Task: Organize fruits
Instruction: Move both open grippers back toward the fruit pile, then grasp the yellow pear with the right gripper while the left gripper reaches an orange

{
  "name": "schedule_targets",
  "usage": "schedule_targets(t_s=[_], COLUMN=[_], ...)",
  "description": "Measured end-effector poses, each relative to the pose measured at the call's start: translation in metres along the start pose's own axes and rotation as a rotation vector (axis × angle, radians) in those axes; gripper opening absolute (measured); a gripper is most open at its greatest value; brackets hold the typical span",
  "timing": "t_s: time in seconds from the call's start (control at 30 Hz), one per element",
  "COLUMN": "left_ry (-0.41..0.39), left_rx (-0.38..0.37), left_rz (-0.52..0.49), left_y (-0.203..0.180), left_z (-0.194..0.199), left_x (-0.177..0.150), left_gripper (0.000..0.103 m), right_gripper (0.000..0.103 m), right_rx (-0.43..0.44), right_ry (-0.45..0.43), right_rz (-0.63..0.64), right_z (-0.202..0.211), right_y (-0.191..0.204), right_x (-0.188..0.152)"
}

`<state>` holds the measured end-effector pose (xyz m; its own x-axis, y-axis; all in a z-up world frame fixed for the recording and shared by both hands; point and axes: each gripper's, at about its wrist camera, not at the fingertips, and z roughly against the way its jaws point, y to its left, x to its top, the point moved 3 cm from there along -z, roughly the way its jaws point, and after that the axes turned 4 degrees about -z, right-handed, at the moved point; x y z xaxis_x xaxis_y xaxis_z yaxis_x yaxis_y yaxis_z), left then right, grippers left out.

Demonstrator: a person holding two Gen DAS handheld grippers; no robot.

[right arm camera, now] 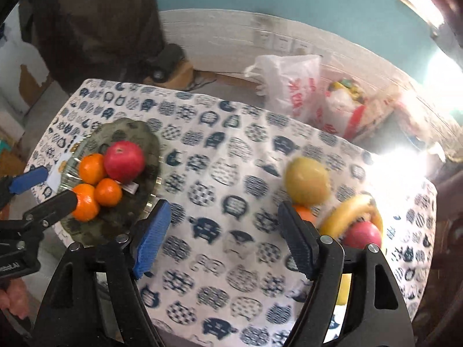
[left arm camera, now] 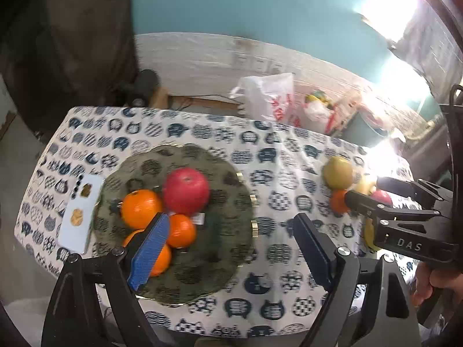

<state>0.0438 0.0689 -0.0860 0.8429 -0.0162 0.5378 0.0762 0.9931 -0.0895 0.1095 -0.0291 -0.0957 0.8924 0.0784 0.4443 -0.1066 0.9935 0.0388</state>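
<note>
Both tongs hang wide open and empty above the counter (right arm camera: 231, 173): left tongs (left arm camera: 231, 248) over the plate (left arm camera: 225, 260) of oranges and red apple (left arm camera: 185, 190), right tongs (right arm camera: 224, 240) beside the loose fruit pile (right arm camera: 332, 202)

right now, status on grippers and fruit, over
Left gripper open, empty. Right gripper open, empty. Plate holds red apple and three oranges. Loose fruit pile right side. Nothing in the way.

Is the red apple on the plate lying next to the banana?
No: the red apple lies on the glass plate among oranges, while the banana lies on the tablecloth far across.
</note>
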Motion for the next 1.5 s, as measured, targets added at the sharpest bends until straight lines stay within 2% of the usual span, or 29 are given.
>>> schedule_targets(t_s=[0.27, 0.6, 0.73, 1.03, 1.17, 1.43, 1.5], left_ry=[0.034, 0.082, 0.118, 0.204, 0.215, 0.233, 0.232], left_rx=[-0.066, -0.070, -0.069, -0.053, -0.052, -0.066, -0.072], left_rz=[-0.092, -0.204, -0.241, -0.263, -0.271, -0.261, -0.257], left_y=[-0.058, -0.111, -0.124, -0.132, -0.134, -0.139, -0.143], left_z=[-0.005, -0.029, -0.046, -0.091, -0.102, -0.121, -0.125], left_x=[0.004, 0.005, 0.000, -0.013, -0.015, -0.013, -0.011], left_gripper=[0.088, 0.088, 0.088, 0.088, 0.088, 0.088, 0.088], right_gripper=[0.076, 0.077, 0.077, 0.077, 0.078, 0.078, 0.071], right_rx=[-0.075, -0.128, -0.130, -0.088, -0.083, -0.064, -0.050], right_ry=[0.011, 0.051, 0.082, 0.182, 0.226, 0.248, 0.256], right_rz=[-0.057, -0.198, -0.245, -0.323, -0.327, -0.332, -0.316], right_z=[0.010, 0.009, -0.001, -0.041, -0.060, -0.086, -0.091], right_y=[-0.057, -0.137, -0.158, -0.177, -0.176, -0.171, -0.167], right_x=[-0.021, -0.047, -0.059, -0.086, -0.095, -0.103, -0.106])
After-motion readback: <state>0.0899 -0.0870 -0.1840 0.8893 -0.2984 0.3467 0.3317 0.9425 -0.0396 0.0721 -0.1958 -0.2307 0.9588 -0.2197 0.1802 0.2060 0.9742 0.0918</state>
